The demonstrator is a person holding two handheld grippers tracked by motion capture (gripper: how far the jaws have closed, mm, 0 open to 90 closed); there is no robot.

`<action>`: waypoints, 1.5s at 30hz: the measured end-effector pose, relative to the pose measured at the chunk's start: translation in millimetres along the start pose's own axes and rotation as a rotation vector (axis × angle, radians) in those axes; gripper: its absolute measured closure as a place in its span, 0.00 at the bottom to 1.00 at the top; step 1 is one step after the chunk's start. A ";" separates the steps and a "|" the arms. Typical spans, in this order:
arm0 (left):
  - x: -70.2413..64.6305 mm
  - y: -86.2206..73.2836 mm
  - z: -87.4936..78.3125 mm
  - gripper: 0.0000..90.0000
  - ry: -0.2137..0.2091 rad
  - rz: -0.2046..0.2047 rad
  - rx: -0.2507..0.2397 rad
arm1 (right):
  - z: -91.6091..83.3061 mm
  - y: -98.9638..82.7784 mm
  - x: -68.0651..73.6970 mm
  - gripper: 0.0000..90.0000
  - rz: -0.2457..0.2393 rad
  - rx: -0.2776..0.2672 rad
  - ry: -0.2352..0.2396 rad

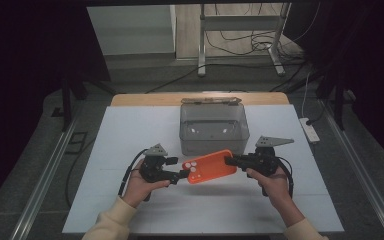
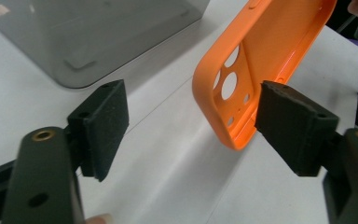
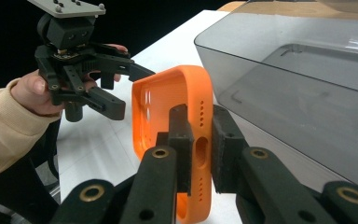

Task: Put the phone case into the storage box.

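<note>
While the phone case (image 1: 211, 166) hangs clear of the white table top (image 1: 130, 140), the right gripper (image 1: 230, 160) clamps one short end of it, its two black pads pressed on either side of the end wall in the right gripper view (image 3: 196, 140). The case is orange, with round camera holes at the opposite end, and lies at about six o'clock from the grey bin (image 1: 212, 127), just in front of it in the high view. Its long axis runs roughly from eight o'clock to two o'clock there.

The left gripper (image 1: 184, 173) stands at the camera-hole end, at about nine o'clock from the case. Its jaws are wide apart. In the left gripper view the case (image 2: 261, 60) stands on edge near the right-hand pad (image 2: 293, 126); whether that pad touches the rim is hard to judge, as the pad covers the spot. The left-hand pad (image 2: 105, 126) is well apart from the case, with bare table between.

The bin (image 3: 307, 88) is clear smoky plastic, open at the top, just beside the case. A person's hand (image 1: 140, 185) in a cream sleeve holds the left gripper; another hand (image 1: 275, 185) holds the right.
</note>
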State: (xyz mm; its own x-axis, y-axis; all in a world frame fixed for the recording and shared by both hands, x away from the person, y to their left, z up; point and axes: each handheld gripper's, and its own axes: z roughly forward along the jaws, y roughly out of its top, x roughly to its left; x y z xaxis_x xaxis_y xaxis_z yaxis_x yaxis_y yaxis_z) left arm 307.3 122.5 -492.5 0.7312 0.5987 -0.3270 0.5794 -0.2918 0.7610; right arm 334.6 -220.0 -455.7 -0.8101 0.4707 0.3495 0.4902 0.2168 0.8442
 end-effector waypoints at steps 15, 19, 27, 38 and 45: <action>-0.3 -0.2 8.5 0.76 -0.093 0.000 0.025 | 5.6 -1.9 3.6 0.89 -0.022 0.013 0.028; 1.1 -0.1 7.0 0.82 -0.100 -0.007 0.024 | 5.1 -2.3 2.4 0.89 -0.017 0.011 0.028; 1.2 0.2 4.9 0.86 -0.095 -0.001 0.019 | 5.5 -3.2 2.1 0.89 -0.018 0.013 0.031; 1.9 1.1 1.7 0.87 -0.091 0.000 0.009 | 6.9 -4.5 1.1 0.89 -0.016 0.026 0.039; 1.5 2.3 0.6 0.87 -0.092 0.010 0.009 | 6.8 -4.4 1.1 0.89 -0.016 0.025 0.039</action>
State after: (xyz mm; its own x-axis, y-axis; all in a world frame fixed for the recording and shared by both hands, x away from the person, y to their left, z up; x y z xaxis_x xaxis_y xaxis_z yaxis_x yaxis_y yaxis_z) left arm 310.0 122.2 -491.6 0.7665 0.5251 -0.3697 0.5748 -0.3044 0.7596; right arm 333.7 -214.7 -461.9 -0.8298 0.4332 0.3519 0.4845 0.2459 0.8395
